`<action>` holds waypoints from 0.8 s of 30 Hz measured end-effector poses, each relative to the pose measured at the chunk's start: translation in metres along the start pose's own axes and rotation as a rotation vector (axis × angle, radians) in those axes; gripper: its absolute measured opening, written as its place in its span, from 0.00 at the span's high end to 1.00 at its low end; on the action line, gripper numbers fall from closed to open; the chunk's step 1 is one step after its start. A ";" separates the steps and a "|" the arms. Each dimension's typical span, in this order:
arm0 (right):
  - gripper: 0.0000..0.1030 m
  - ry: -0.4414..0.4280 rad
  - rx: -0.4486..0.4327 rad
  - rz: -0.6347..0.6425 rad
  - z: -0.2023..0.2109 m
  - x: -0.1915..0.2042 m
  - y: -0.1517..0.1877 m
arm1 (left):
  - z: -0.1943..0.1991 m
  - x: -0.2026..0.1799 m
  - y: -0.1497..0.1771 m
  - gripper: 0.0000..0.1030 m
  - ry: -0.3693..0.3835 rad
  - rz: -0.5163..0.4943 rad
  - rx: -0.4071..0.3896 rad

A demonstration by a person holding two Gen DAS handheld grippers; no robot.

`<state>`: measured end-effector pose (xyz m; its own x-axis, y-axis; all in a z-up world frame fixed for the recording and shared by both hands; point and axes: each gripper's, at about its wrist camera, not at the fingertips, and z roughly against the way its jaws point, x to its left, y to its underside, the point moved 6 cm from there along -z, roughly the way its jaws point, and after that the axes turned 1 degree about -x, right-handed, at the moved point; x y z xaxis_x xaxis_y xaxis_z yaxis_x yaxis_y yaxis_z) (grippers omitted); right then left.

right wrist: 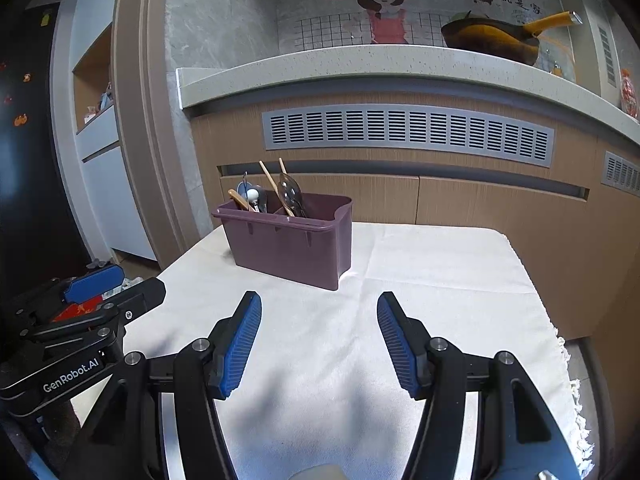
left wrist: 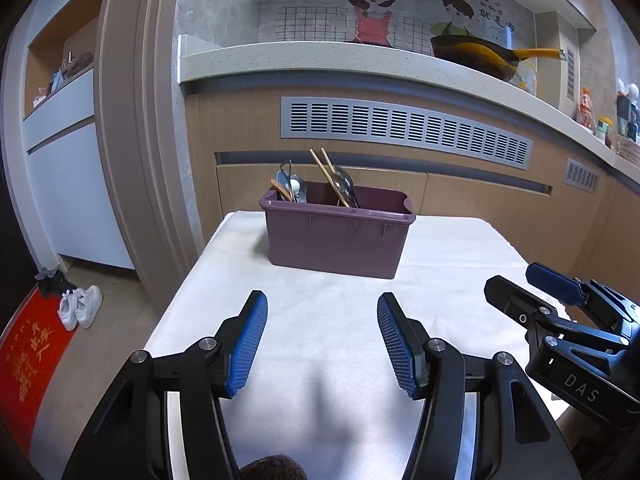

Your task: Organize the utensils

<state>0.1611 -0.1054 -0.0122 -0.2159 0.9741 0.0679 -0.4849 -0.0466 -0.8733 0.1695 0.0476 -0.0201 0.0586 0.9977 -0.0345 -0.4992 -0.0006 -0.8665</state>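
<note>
A purple utensil bin (left wrist: 336, 236) stands at the far side of the white-clothed table (left wrist: 320, 320); it also shows in the right wrist view (right wrist: 288, 246). Wooden chopsticks (left wrist: 326, 170), spoons (left wrist: 294, 188) and a ladle stand in its left and middle compartments; the right end looks empty. My left gripper (left wrist: 322, 340) is open and empty above the near cloth. My right gripper (right wrist: 320, 340) is open and empty, beside the left one; it shows in the left wrist view (left wrist: 532, 284) at the right edge.
A stone counter (left wrist: 360, 60) with a brown pan (left wrist: 476, 58) runs behind the table, above wooden cabinet fronts with a vent. White shoes (left wrist: 80, 306) and a red mat (left wrist: 32, 360) lie on the floor at left. The cloth's fringed edge (right wrist: 568, 360) hangs at right.
</note>
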 end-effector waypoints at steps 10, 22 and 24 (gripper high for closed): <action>0.44 -0.001 0.010 -0.006 -0.002 -0.001 0.001 | -0.002 -0.001 0.000 0.44 0.006 -0.001 0.008; 0.44 -0.006 0.012 -0.004 -0.002 -0.002 0.001 | -0.002 0.000 0.000 0.44 0.008 0.000 0.010; 0.44 -0.008 0.012 -0.002 -0.001 -0.003 0.001 | -0.002 0.000 0.000 0.44 0.010 -0.001 0.010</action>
<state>0.1624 -0.1078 -0.0141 -0.2212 0.9724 0.0738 -0.4953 -0.0468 -0.8674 0.1718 0.0472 -0.0210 0.0676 0.9970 -0.0389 -0.5080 0.0009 -0.8614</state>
